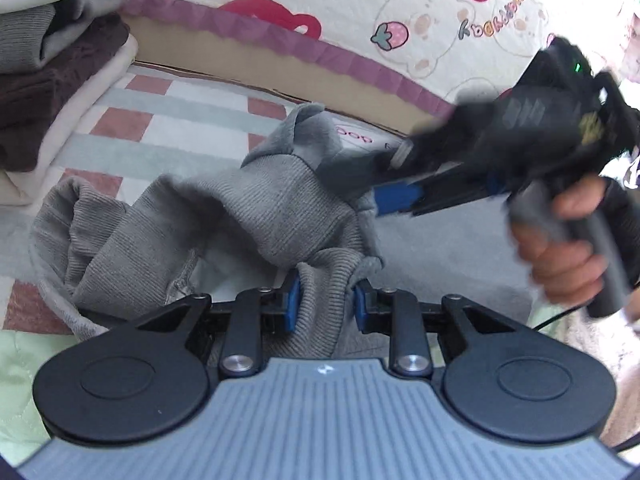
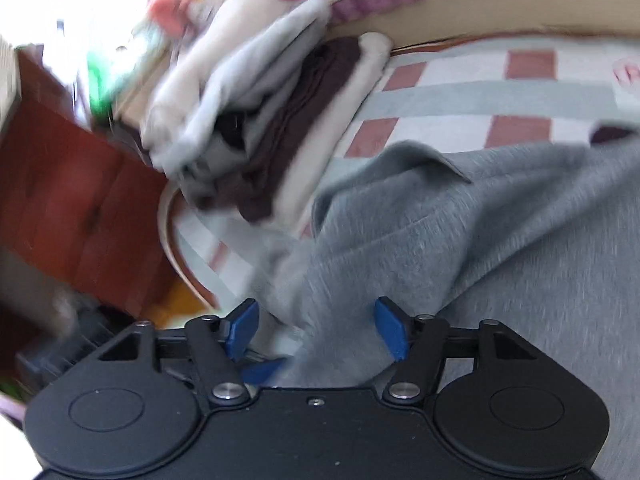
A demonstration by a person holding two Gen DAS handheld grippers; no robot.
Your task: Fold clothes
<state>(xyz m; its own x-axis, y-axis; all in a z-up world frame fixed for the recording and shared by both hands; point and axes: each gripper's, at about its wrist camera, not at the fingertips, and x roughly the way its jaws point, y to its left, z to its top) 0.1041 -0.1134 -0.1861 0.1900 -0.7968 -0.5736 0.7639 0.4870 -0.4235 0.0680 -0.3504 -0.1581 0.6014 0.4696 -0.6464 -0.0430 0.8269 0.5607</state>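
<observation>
The risk was the grey sweater [image 1: 224, 216] slumping back into a heap on the checked blanket [image 1: 160, 120], since only the left gripper [image 1: 326, 300] pinched a ribbed fold. The right gripper [image 2: 316, 328] stood spread, cloth lying loose between its blue pads [image 2: 390, 332] beside the folded stack [image 2: 264, 120].

Grey ribbed garment [image 1: 256, 216] – pink-and-white checked mat [image 1: 160, 120] – red-printed cream quilt [image 1: 360, 12]

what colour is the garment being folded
Grey, ribbed knit garment; the left wrist view shows it best.
</observation>
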